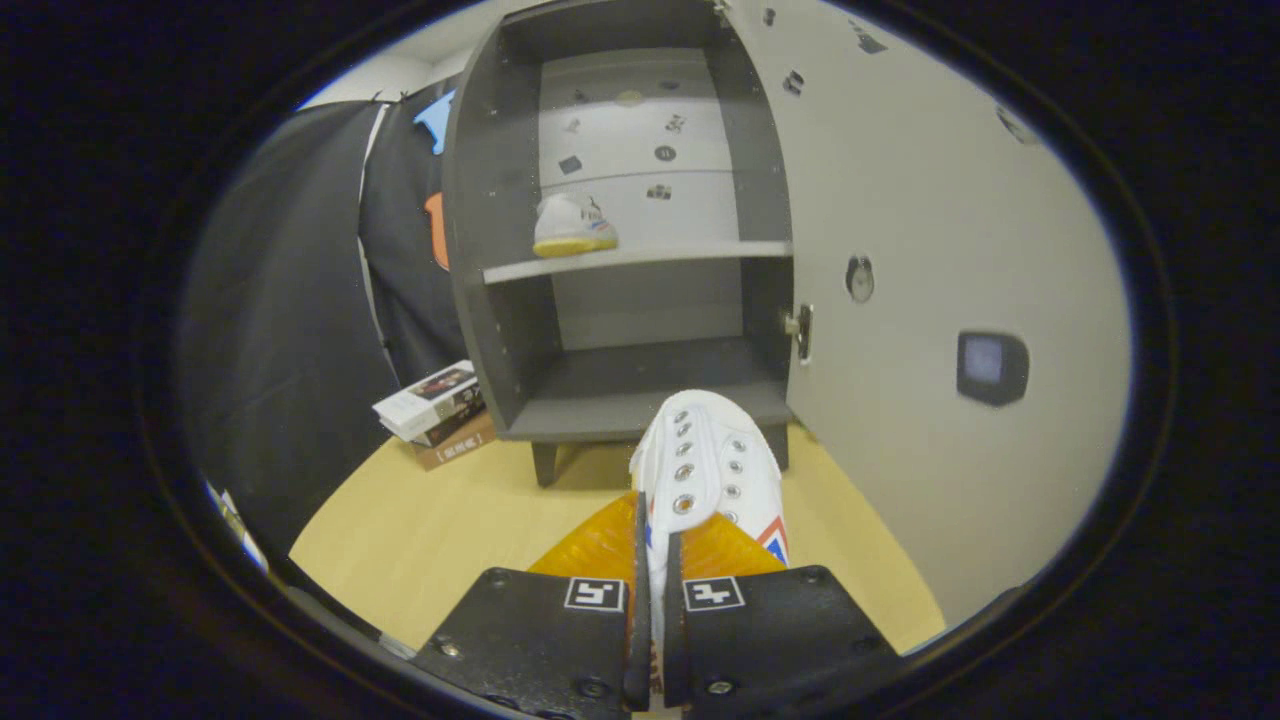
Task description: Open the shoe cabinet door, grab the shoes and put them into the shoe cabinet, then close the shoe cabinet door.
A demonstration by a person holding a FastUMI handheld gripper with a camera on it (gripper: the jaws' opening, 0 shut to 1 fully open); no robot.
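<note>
The dark grey shoe cabinet (470,250) stands ahead with its pale door (930,250) swung wide to the right. One white shoe with a yellow sole (572,227) rests on the middle shelf (680,255), at its left end. My gripper (655,545) is shut on a second white shoe (705,455), both fingers pinching its upper edge. That shoe hangs toe-forward, just in front of the cabinet's bottom shelf (640,385).
A stack of boxes (440,412) lies on the light wooden floor (440,520), left of the cabinet's foot. Black cloth wall (290,330) runs along the left. The door carries a hinge (800,330) and a dark handle (990,367).
</note>
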